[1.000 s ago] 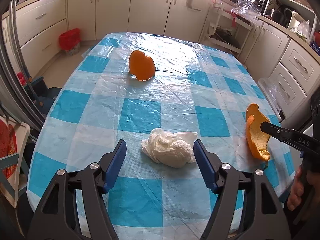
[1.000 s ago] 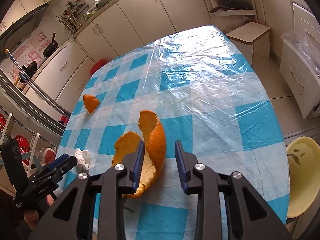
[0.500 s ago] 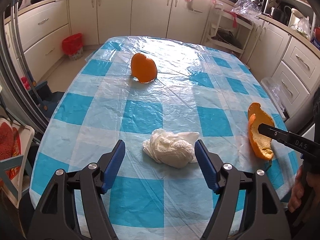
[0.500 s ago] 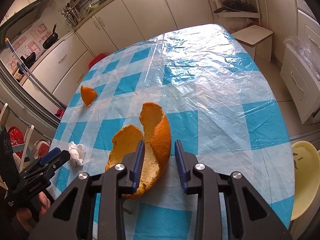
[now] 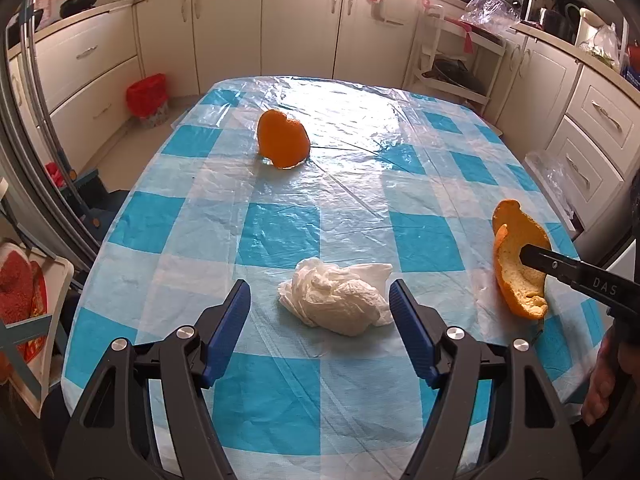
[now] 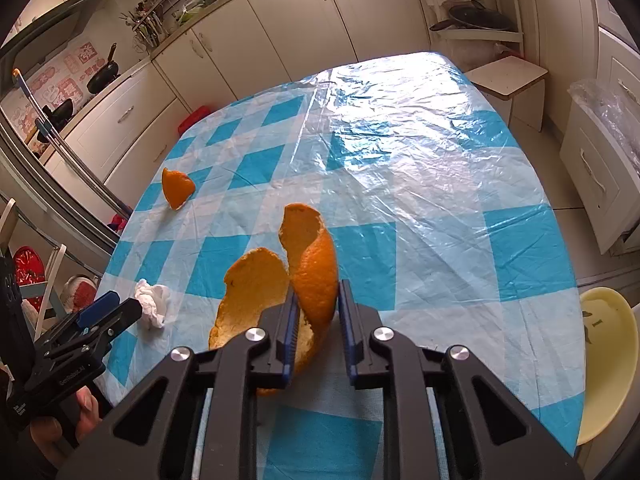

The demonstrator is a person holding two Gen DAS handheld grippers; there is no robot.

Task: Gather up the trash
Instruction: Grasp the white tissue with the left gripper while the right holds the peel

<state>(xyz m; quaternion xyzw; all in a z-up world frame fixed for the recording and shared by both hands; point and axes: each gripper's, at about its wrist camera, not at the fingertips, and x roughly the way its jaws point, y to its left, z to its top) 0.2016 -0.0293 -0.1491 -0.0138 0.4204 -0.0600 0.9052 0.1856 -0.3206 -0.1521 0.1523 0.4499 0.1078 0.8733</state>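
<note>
Meanwhile, my right gripper clamped the orange peel near the table's edge, while my left gripper stood released around the crumpled tissue.

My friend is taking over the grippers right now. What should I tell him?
Left gripper: open, its fingers on either side of the crumpled tissue, not gripping it yet.
Right gripper: shut on the big orange peel, near the table's right edge.
A smaller orange peel lies farther up the checked tablecloth.
Done: big peel grabbed.
Left: grab the tissue, fetch the small peel, bin everything.
</note>
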